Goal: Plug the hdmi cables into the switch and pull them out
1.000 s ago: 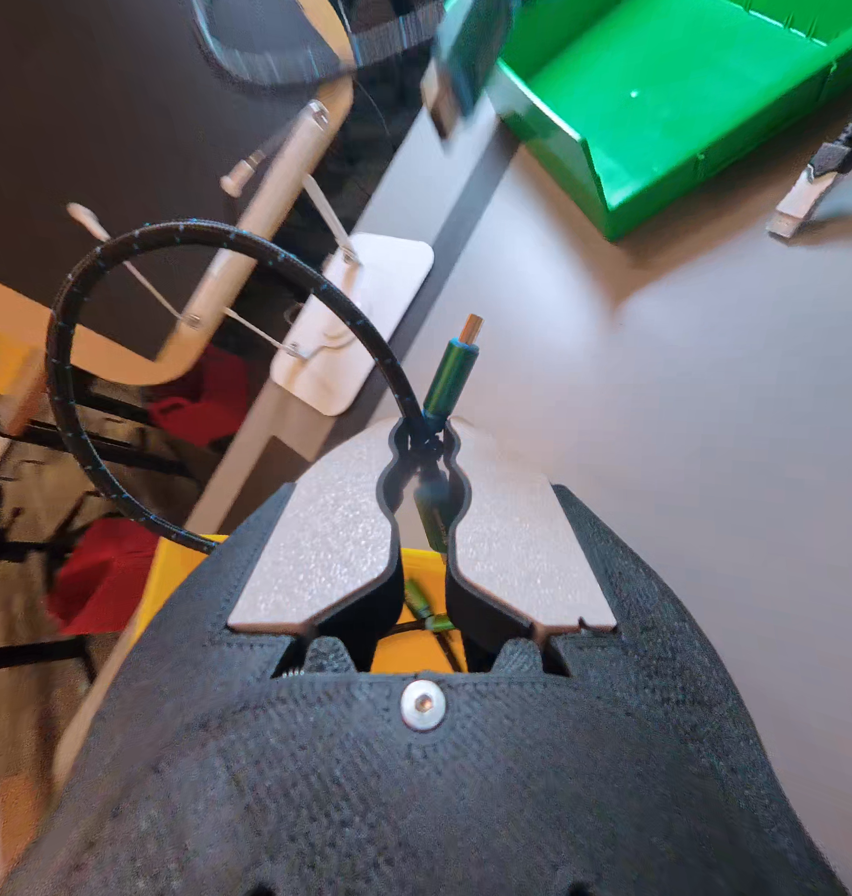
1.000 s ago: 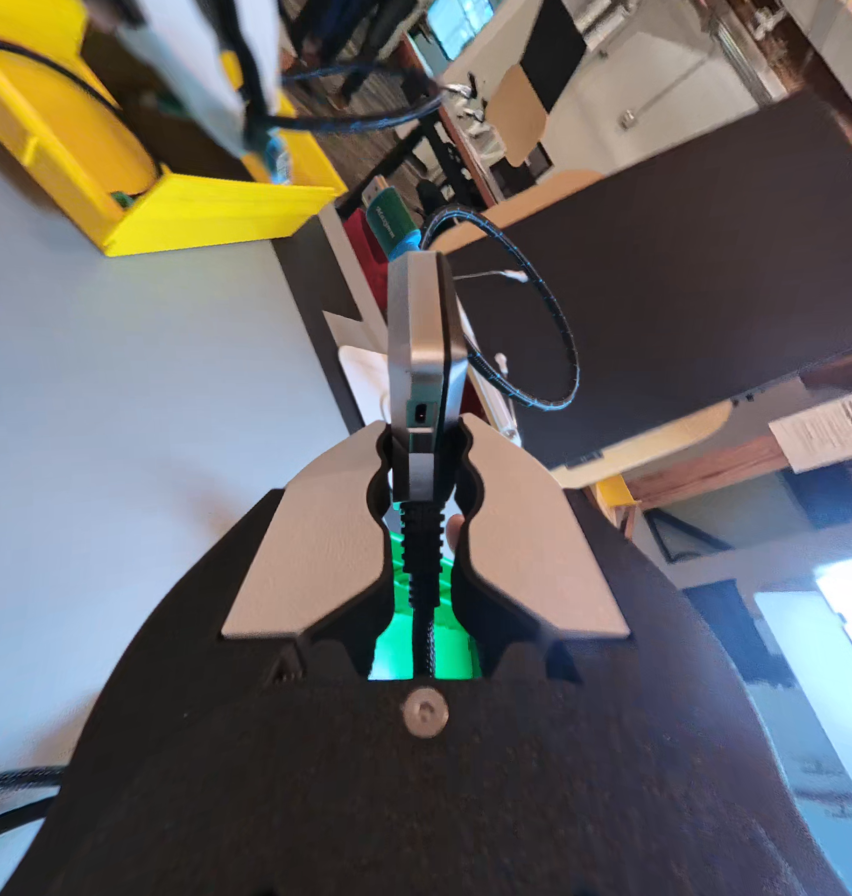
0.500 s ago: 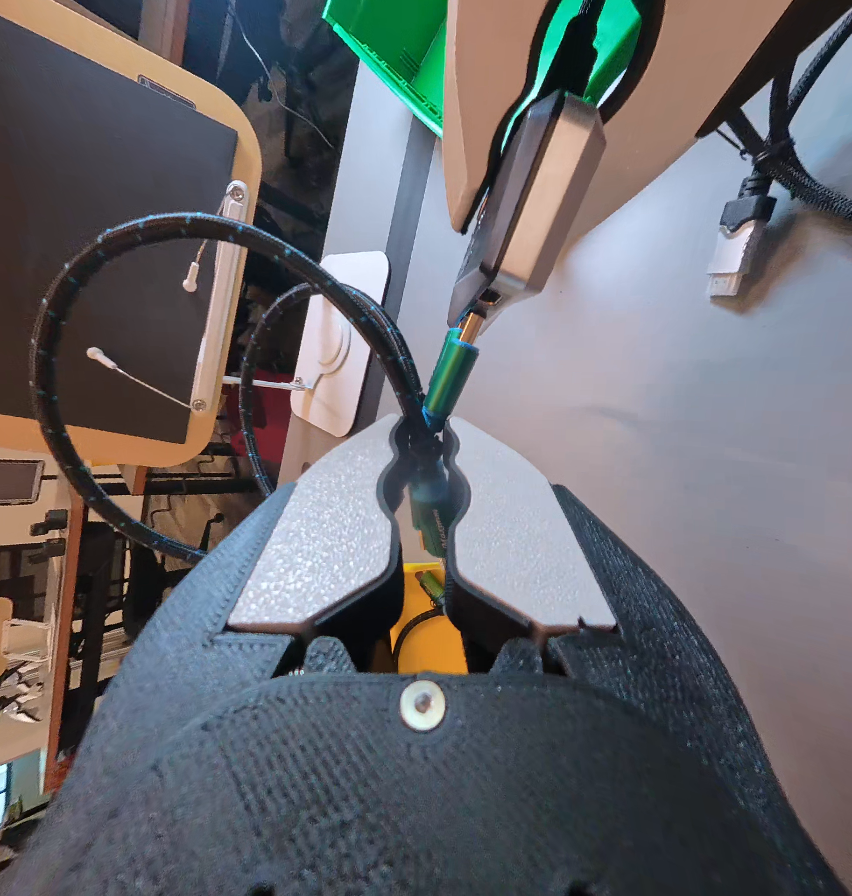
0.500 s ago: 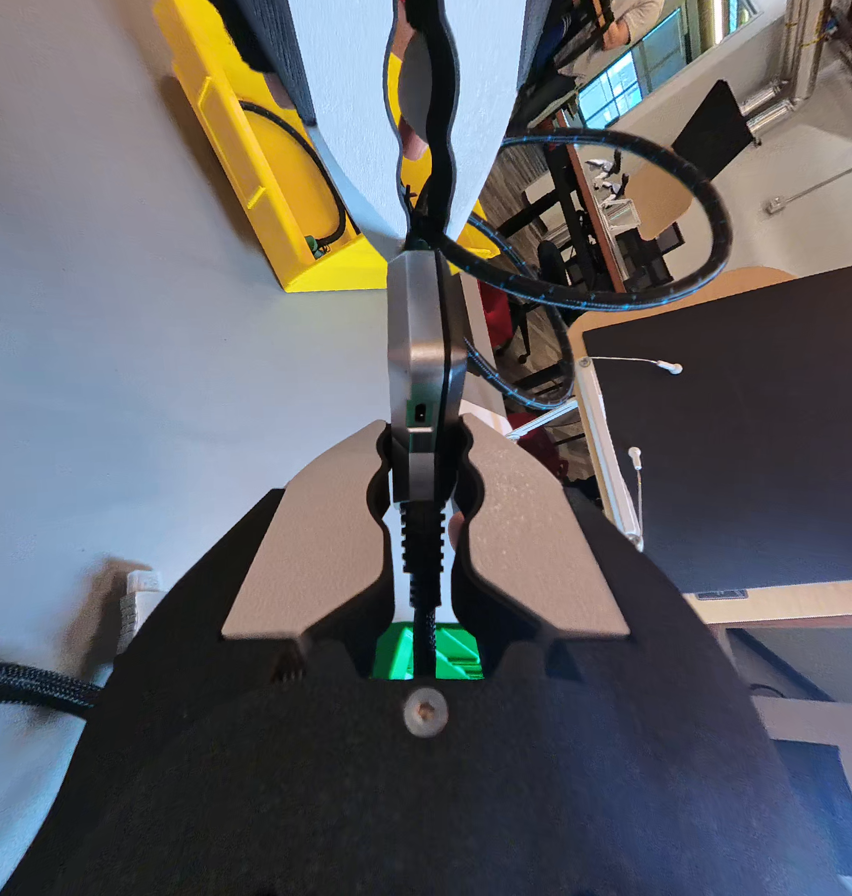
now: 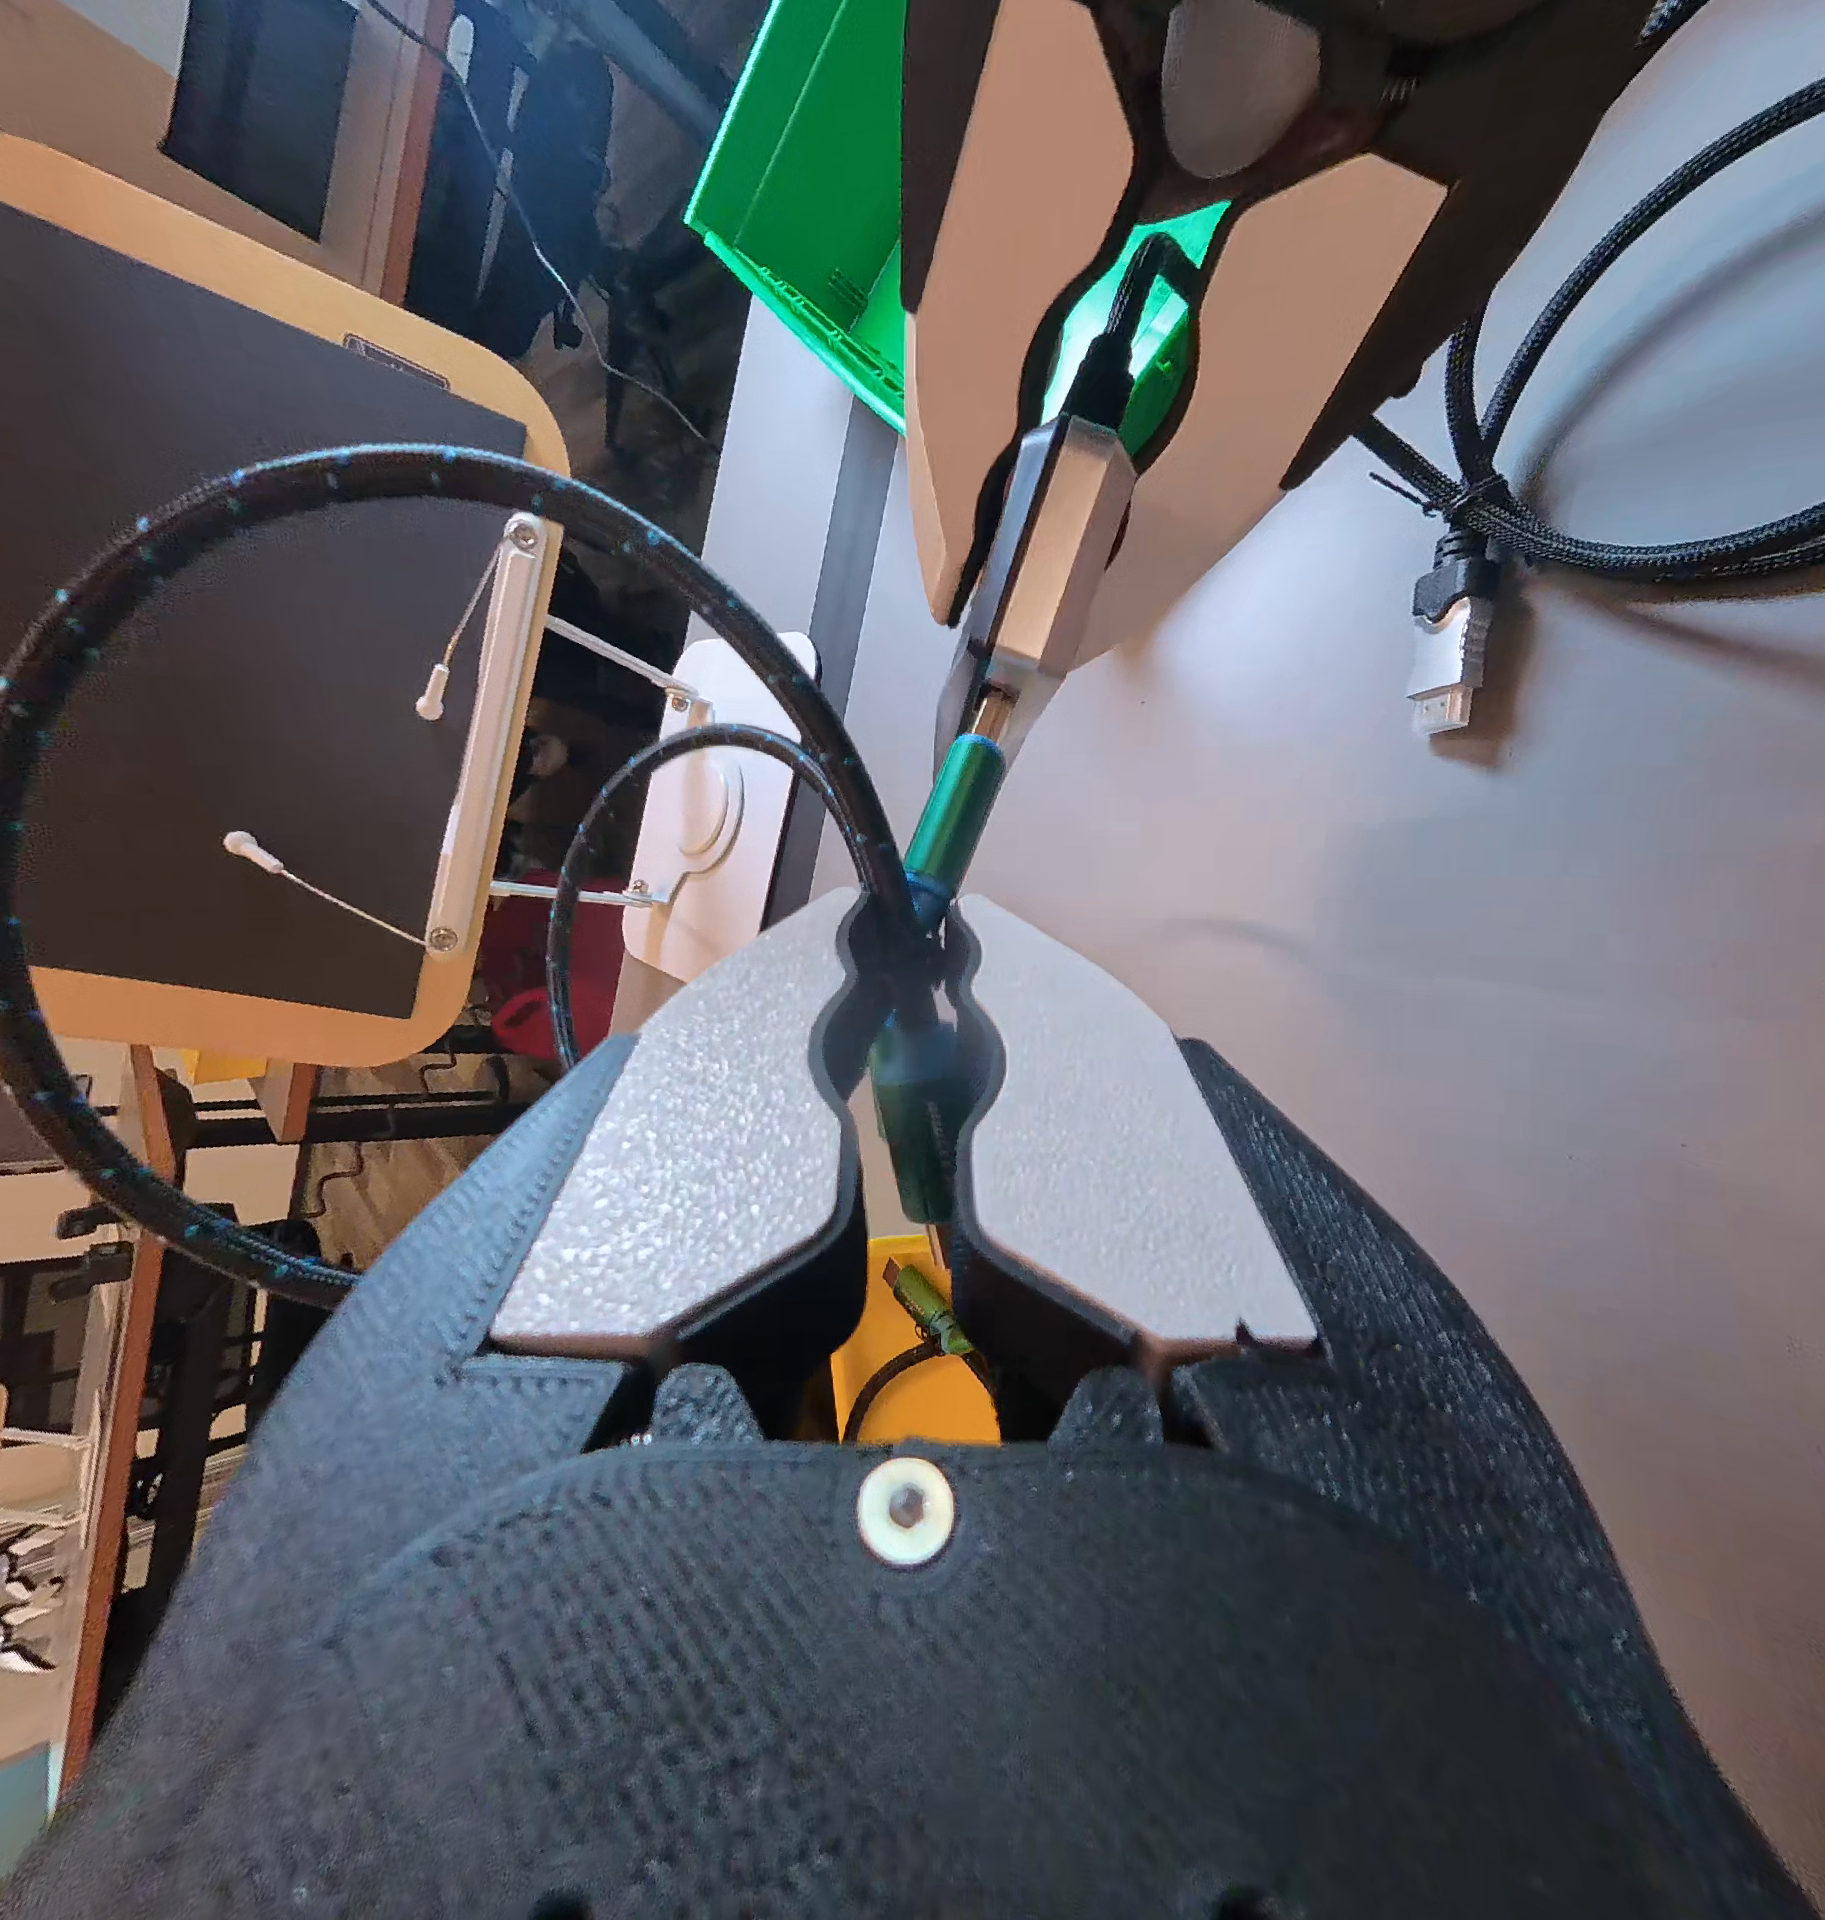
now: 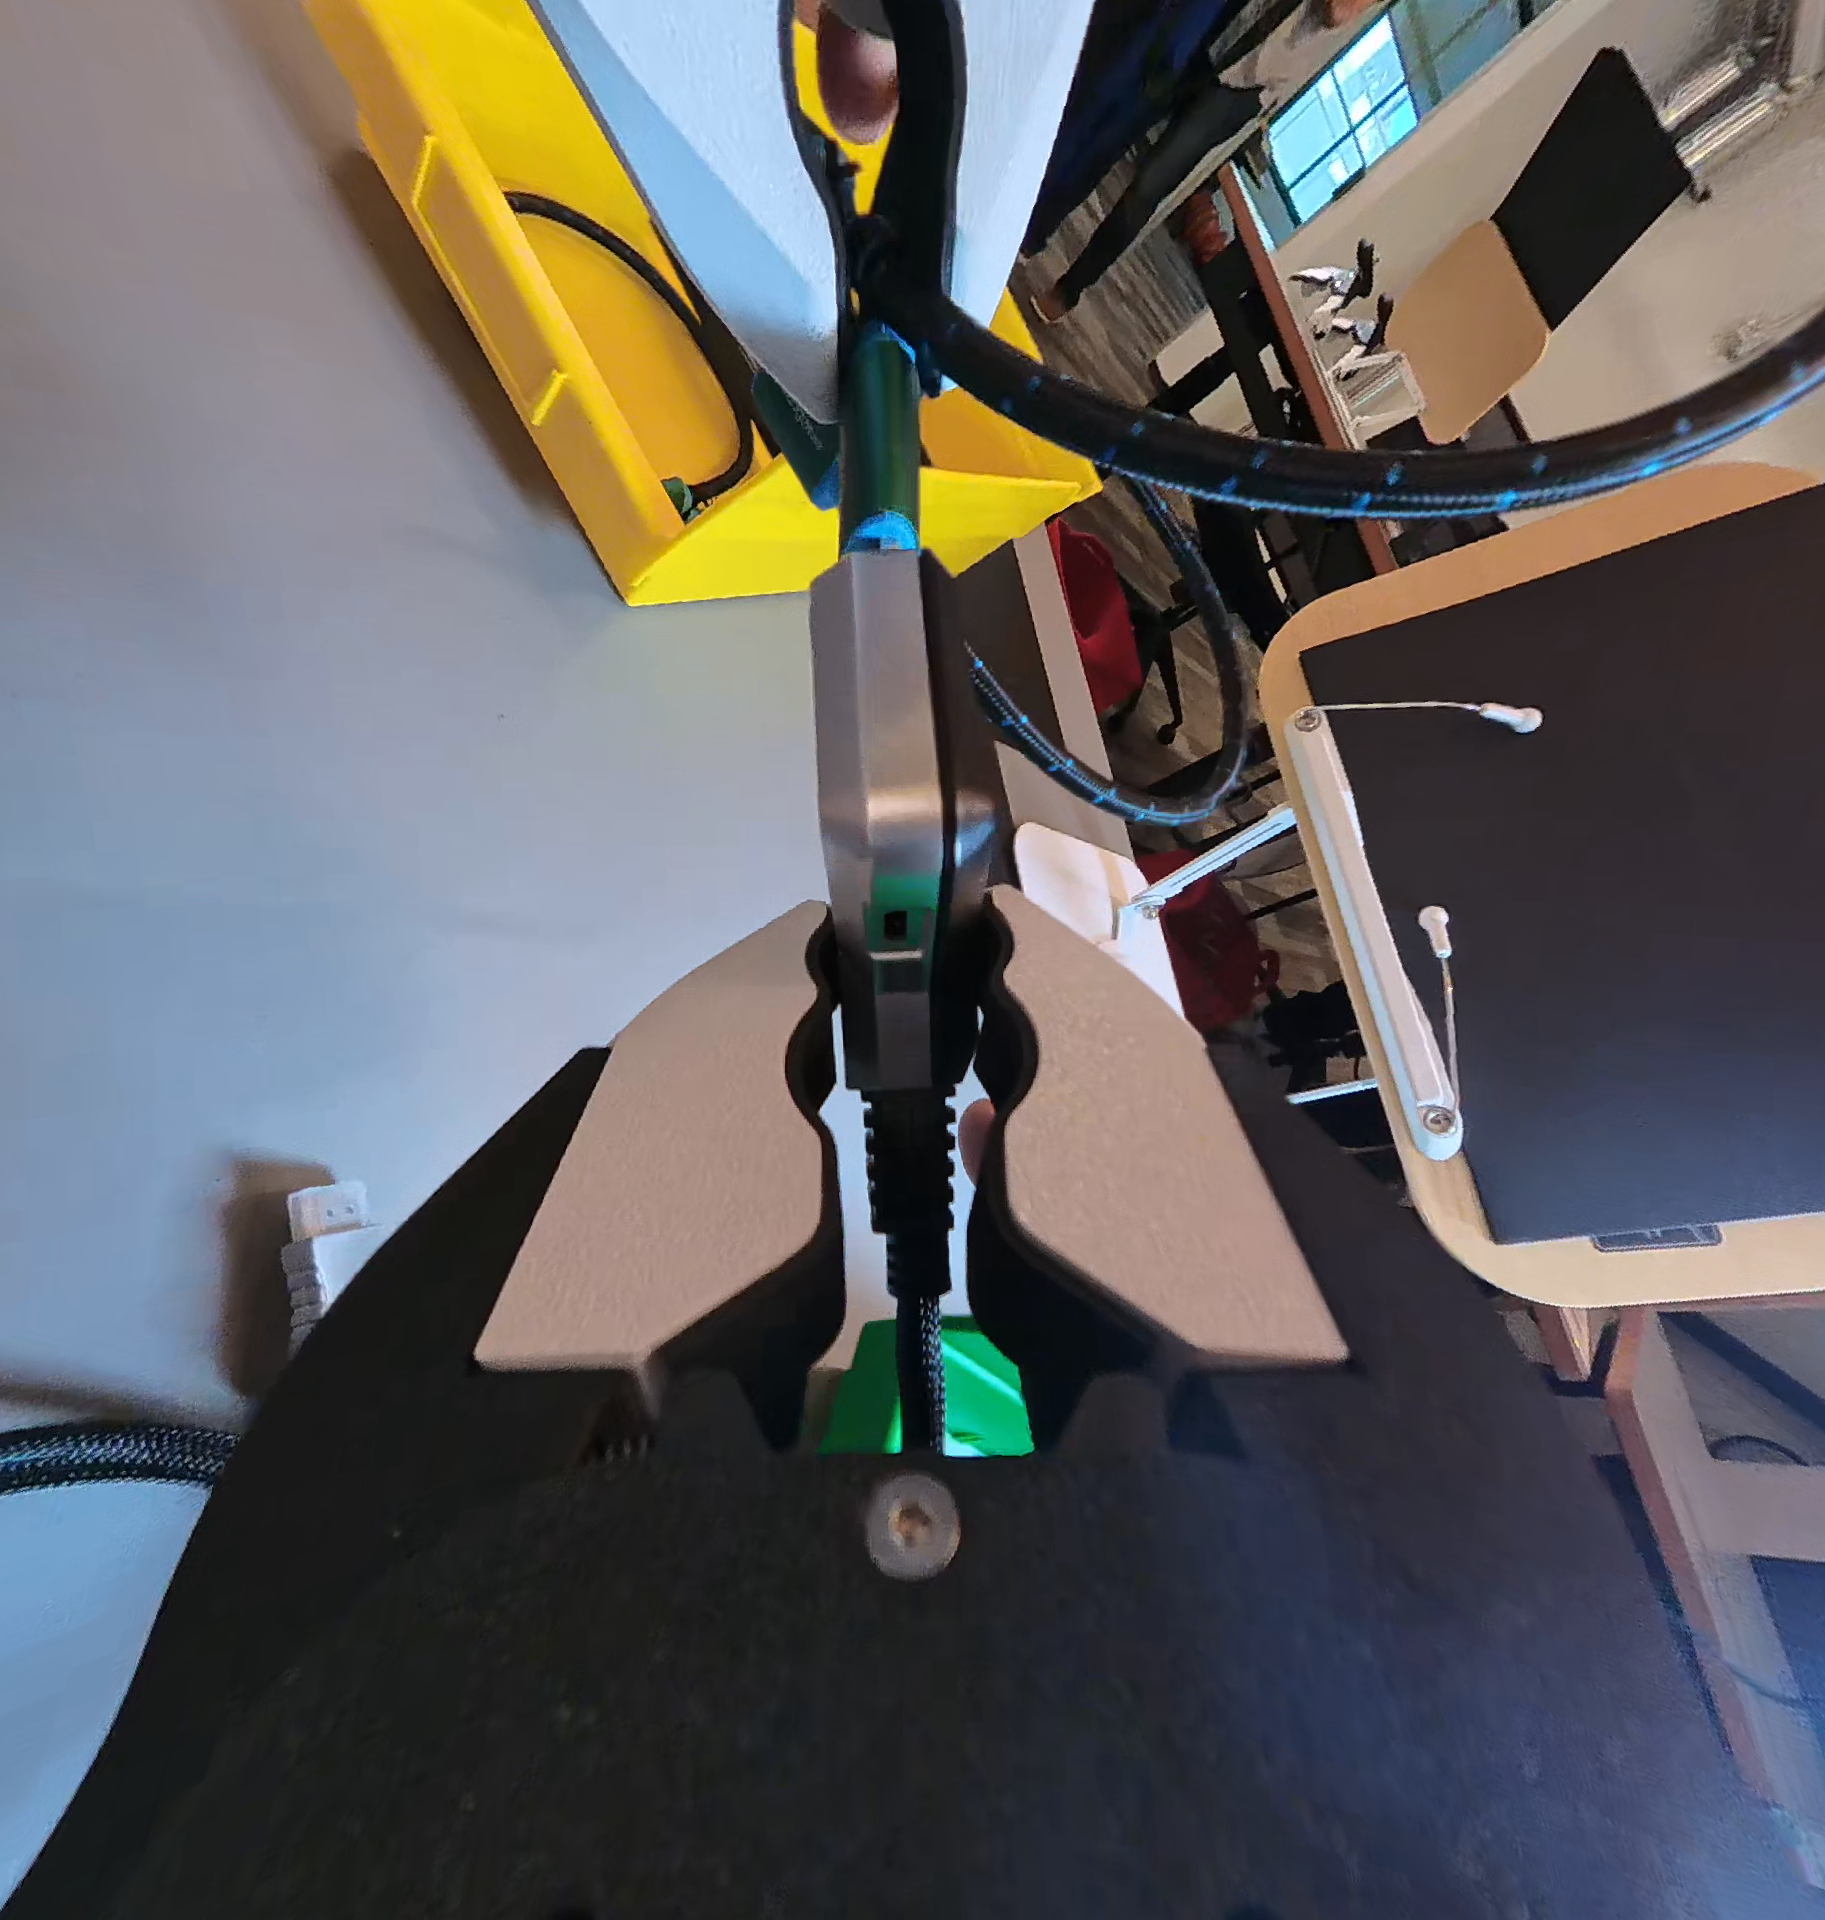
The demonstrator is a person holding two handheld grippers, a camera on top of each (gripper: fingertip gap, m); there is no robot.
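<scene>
The green plug (image 5: pixel 955 805), pinched by the left gripper (image 5: pixel 913 935), is now entered into the switch (image 6: pixel 877 717) clamped by the right gripper (image 6: pixel 908 935); insertion seems nearly complete.

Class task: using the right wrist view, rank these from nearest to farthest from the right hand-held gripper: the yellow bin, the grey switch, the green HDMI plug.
1. Grey switch: clamped in the right hand-held gripper, pointing straight ahead.
2. Green HDMI plug: at the switch's far end, held by the left hand-held gripper.
3. Yellow bin: beyond, ahead and left on the table.
</scene>
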